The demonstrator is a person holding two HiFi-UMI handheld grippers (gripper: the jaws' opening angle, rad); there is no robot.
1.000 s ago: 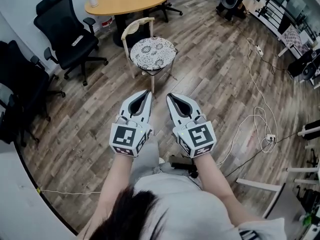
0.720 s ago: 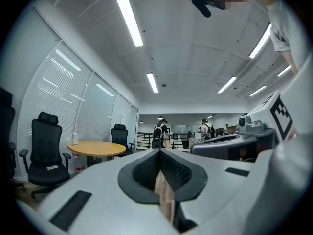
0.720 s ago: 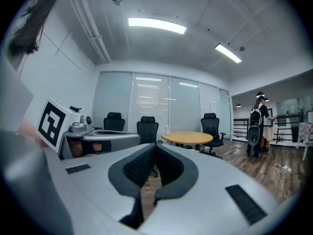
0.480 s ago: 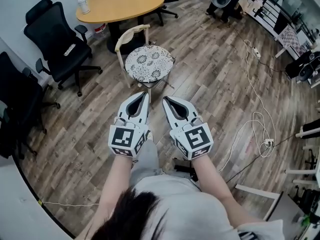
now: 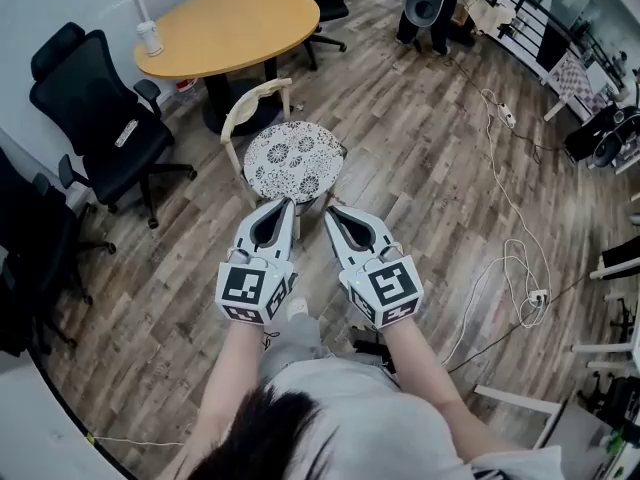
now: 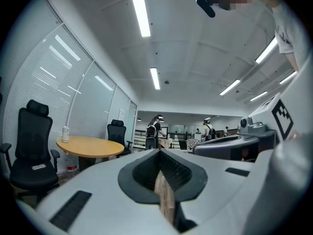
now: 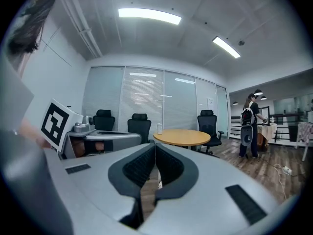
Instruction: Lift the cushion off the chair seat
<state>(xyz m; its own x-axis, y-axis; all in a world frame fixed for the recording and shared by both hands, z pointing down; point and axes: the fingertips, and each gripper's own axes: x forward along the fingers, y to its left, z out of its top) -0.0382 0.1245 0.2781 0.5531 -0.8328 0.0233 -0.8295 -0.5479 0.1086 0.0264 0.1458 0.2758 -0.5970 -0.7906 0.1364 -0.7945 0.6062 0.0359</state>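
Note:
A round white cushion with a dark floral pattern (image 5: 293, 160) lies on the seat of a small wooden chair (image 5: 246, 107) in the head view. My left gripper (image 5: 284, 204) and right gripper (image 5: 331, 211) are held side by side just short of the cushion's near edge, above the floor. Both are shut with nothing between the jaws. In the left gripper view (image 6: 161, 153) and the right gripper view (image 7: 154, 147) the jaws point level and the chair is hidden below them.
A round wooden table (image 5: 232, 29) with a white cup (image 5: 150, 38) stands behind the chair, with black office chairs (image 5: 95, 108) to the left. Cables (image 5: 525, 268) trail over the wood floor at right. People (image 6: 154, 131) stand far off in the room.
Both grippers, still shut, have come forward together; the chair and cushion now lie much closer, just ahead of the fingertips.

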